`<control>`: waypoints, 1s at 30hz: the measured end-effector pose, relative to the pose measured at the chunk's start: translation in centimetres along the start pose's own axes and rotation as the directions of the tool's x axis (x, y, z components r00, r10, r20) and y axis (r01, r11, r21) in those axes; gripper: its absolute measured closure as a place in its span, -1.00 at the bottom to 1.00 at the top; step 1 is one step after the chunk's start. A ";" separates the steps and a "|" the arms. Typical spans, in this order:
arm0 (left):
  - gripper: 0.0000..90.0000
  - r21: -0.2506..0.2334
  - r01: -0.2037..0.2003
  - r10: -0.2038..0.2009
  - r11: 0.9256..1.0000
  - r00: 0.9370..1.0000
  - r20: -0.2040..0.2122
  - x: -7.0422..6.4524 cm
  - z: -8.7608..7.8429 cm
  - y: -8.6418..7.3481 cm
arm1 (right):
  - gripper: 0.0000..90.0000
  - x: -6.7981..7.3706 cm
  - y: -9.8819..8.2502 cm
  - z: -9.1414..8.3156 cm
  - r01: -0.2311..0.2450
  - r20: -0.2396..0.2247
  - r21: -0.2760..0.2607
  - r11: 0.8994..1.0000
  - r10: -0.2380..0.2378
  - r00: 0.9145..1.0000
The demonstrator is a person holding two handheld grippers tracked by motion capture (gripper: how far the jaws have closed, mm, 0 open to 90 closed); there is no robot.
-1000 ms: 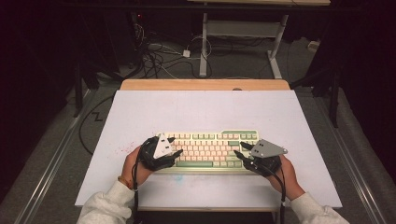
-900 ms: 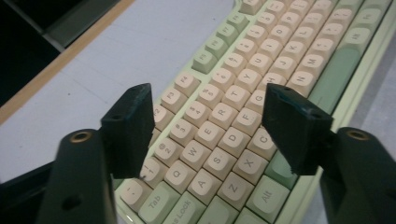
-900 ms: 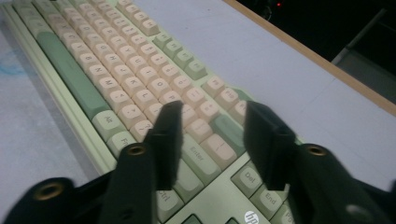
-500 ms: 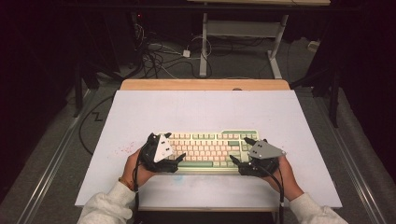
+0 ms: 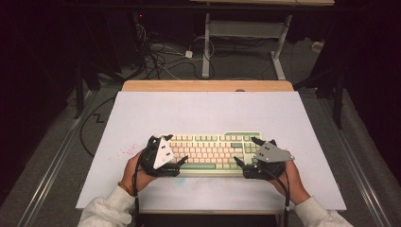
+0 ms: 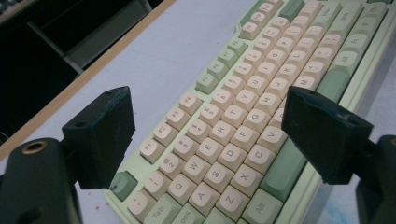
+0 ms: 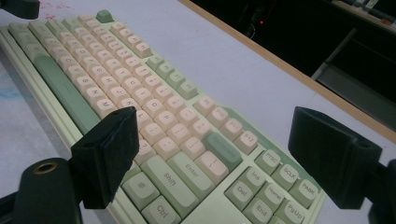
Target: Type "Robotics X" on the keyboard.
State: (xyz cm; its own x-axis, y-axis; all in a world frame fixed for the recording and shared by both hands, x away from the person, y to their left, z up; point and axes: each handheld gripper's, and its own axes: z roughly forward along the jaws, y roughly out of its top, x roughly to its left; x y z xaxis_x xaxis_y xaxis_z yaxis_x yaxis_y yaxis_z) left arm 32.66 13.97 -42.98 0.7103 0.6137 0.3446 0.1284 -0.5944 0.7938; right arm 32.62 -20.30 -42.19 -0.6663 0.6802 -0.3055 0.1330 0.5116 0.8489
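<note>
White table top [image 5: 198, 113]; tangled cables [image 5: 161, 56] beyond it.

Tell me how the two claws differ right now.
The left claw sits over the keyboard's left end, the right claw over its right end. The left one's grey plate is tilted up; the right one's lies flatter. Both have just been opening, stand wide and hold nothing.

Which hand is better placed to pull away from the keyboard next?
Neither clearly: the left gripper and right gripper both have jaws that have just been opening, each straddling one end of the pale green and cream keyboard on the white table.
</note>
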 end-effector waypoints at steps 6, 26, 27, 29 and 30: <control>-0.62 -0.020 -0.005 0.005 1.000 1.000 -0.011 -0.1 -0.7 -0.1 | -0.63 -0.1 0.1 -0.8 0.002 0.008 -0.012 1.000 -0.002 1.000; -0.62 -0.027 -0.038 0.037 0.999 0.999 -0.028 -0.7 -2.4 -0.9 | -0.62 -0.3 -0.2 -2.9 0.021 0.039 -0.029 0.999 -0.020 0.999; -0.62 -0.028 -0.038 0.037 0.999 0.999 -0.028 -0.7 -2.4 -1.0 | -0.62 -0.3 -0.2 -3.0 0.021 0.042 -0.030 0.999 -0.020 0.999; -0.63 -0.031 -0.039 0.038 0.999 0.999 -0.031 -0.7 -2.6 -1.1 | -0.62 -0.4 -0.3 -3.1 0.016 0.044 -0.032 0.999 -0.014 0.999; -0.63 -0.031 -0.037 0.036 0.999 0.999 -0.029 -0.7 -2.7 -1.2 | -0.62 -0.4 -0.4 -3.2 0.016 0.044 -0.032 0.999 -0.015 0.999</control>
State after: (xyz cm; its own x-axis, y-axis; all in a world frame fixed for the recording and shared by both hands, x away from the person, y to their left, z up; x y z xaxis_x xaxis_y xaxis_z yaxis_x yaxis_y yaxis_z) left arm 30.15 15.68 -42.81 0.6940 0.6066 0.3878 0.0800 -0.6003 0.7957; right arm 30.51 -22.48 -40.97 -0.6349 0.6952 -0.3370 0.0989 0.5057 0.8570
